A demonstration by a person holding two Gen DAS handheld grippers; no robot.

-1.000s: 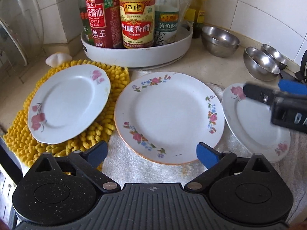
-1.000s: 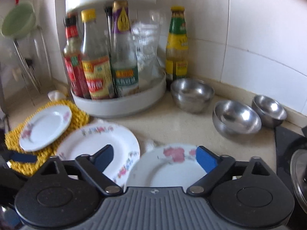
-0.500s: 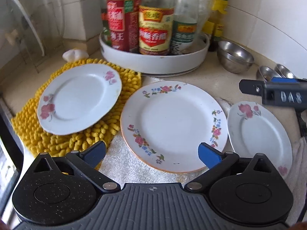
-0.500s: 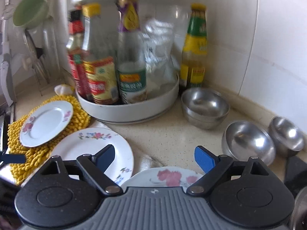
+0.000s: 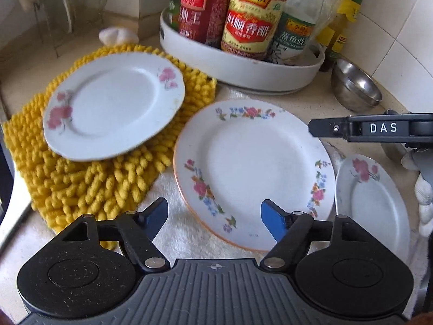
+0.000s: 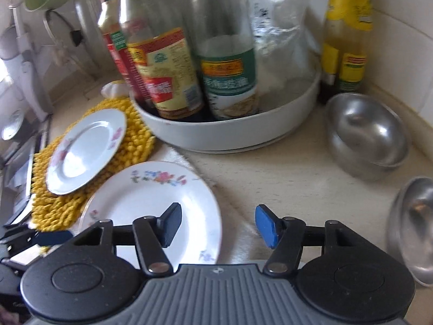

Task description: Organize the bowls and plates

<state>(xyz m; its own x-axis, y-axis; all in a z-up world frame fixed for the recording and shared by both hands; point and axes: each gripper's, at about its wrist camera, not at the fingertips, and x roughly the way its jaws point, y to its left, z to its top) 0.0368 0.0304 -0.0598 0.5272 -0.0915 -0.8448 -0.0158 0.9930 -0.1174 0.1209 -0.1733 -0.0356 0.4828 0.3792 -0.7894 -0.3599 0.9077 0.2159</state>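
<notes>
A large floral plate [image 5: 251, 168] lies on a white towel in the middle. A smaller pink-flower plate [image 5: 113, 103] sits on a yellow mat [image 5: 89, 178] to its left. Another small plate [image 5: 373, 205] lies at the right. My left gripper [image 5: 213, 219] is open and empty above the large plate's near edge. My right gripper [image 6: 216, 226] is open and empty, over the large plate [image 6: 151, 205] and the counter; its side shows in the left wrist view [image 5: 379, 128]. A steel bowl [image 6: 368, 135] and a second one [image 6: 411, 230] sit at the right.
A white turntable tray [image 5: 243, 67] with several sauce bottles stands behind the plates. A yellow-labelled bottle [image 6: 349, 32] stands by the tiled wall. A dish rack [image 5: 32, 8] is at the far left. A steel bowl [image 5: 354, 86] sits right of the tray.
Both grippers have moved forward and lower toward the counter. The right gripper has slid left, past the small right plate, which has dropped out of its view.
</notes>
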